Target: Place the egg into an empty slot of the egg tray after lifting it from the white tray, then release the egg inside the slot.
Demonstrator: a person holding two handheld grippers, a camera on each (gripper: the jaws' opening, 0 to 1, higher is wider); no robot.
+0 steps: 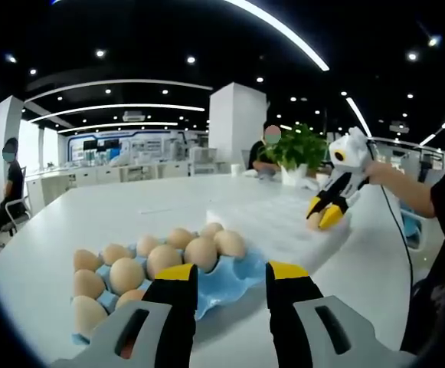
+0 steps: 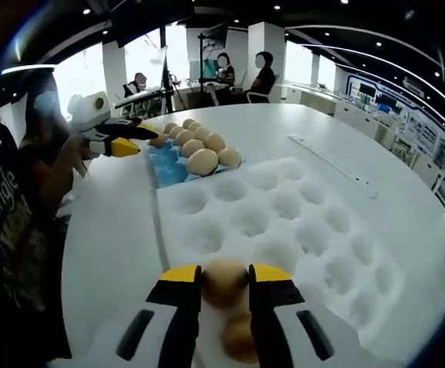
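One egg [image 2: 224,282] pinched across its middle by right gripper [image 2: 224,284], jaws closed on it just above white tray [image 2: 299,222] — light, smooth, brittle, so gentle pressure only. Left gripper [image 1: 230,285] parted, empty, near blue egg tray [image 1: 241,272].

Bare table [image 2: 283,130] around both trays, blue egg tray [image 2: 168,165] front slots free, left gripper [image 2: 126,138] beside it

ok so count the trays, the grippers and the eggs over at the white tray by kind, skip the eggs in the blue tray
trays: 2, the blue egg tray and the white tray
grippers: 2, the left gripper and the right gripper
eggs at the white tray: 2, the egg between the right gripper's jaws and a second egg nearer the camera
total: 6
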